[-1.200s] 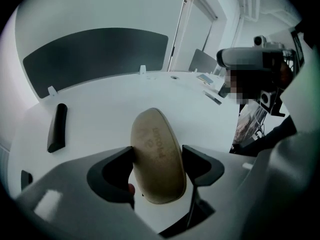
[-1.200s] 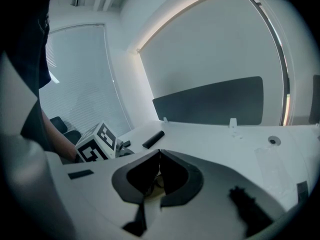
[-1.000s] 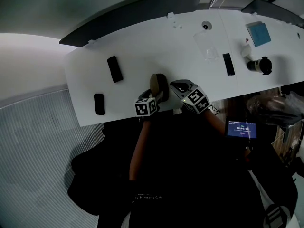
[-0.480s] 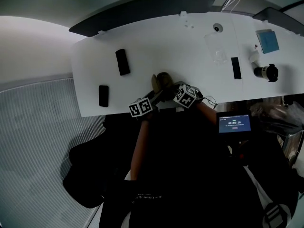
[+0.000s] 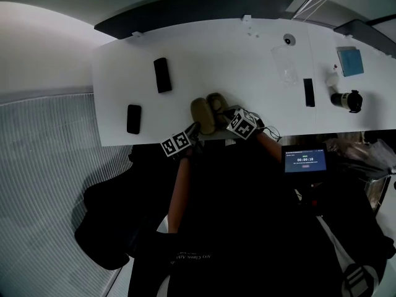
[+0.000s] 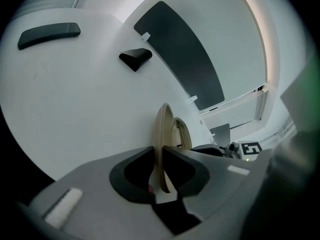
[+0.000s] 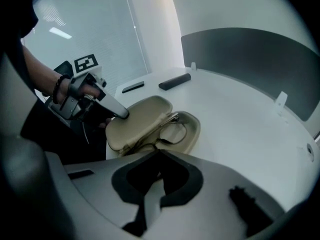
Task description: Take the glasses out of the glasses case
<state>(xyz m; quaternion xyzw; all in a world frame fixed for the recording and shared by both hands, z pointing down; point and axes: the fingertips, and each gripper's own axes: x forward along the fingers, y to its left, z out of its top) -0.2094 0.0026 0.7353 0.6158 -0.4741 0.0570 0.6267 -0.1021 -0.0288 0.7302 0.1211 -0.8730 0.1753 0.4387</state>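
A beige glasses case lies open on the white table [image 5: 235, 54], its lid [image 5: 202, 115] swung out left of the base [image 5: 216, 102]. Thin-framed glasses [image 7: 172, 131] lie in the base [image 7: 192, 129]. My left gripper [image 5: 195, 129] has its jaws closing on the lid's edge [image 6: 162, 134], with the pads against it; in the right gripper view its fingertip [image 7: 122, 114] rests on the lid [image 7: 140, 121]. My right gripper [image 7: 159, 176] is shut, its tips at the base's near rim. Whether it pinches that rim is hidden.
Two black oblong objects [image 5: 162, 74] [image 5: 133, 118] lie on the table's left half. At the right are a clear container [image 5: 286, 64], a black remote [image 5: 309, 92], a blue pad [image 5: 351, 61] and a black cylinder [image 5: 346, 99]. A dark divider [image 5: 192, 11] edges the far side.
The case has gone from closed to open. My left gripper shut on the lid and drew it left and toward me. My right gripper came down onto the case's near side.
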